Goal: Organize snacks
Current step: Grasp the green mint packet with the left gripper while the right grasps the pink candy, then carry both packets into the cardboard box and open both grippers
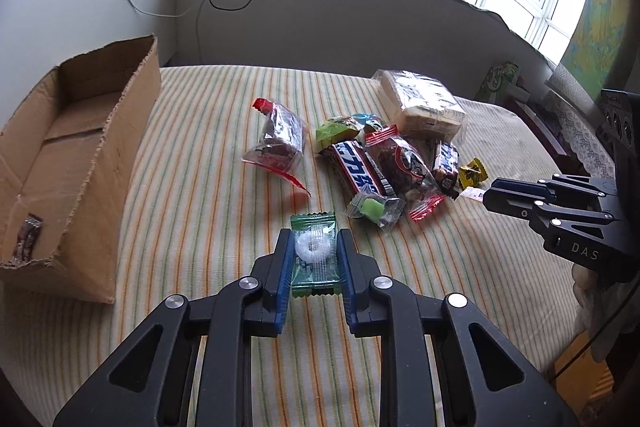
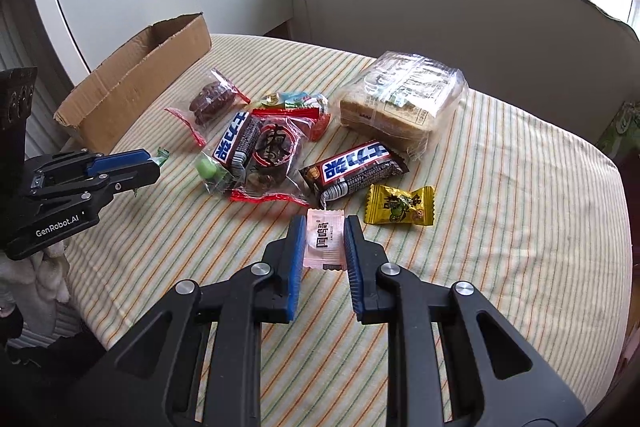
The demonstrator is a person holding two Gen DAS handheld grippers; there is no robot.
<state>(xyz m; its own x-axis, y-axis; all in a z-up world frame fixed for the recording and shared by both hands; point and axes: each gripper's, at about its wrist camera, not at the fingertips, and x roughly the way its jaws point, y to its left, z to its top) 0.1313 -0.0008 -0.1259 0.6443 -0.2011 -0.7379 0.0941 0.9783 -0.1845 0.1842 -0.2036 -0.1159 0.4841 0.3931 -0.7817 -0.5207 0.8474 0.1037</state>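
Left gripper (image 1: 313, 255) pads closed against green mint candy (image 1: 313, 241). Right gripper (image 2: 323, 241) straddles pink sachet (image 2: 325, 244); contact unclear. Snack pile (image 2: 276, 143) at 12 o'clock, partly overlapping. Cardboard box (image 1: 80, 155) at 10 o'clock, interior partly hidden.

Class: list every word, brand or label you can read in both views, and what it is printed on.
"GenRobot.AI": left gripper body.
"DAS": right gripper body; the rest is cut off.
"阿鸣": pink sachet.
"士力架": two chocolate bars.
Bread bag label: too small to read.
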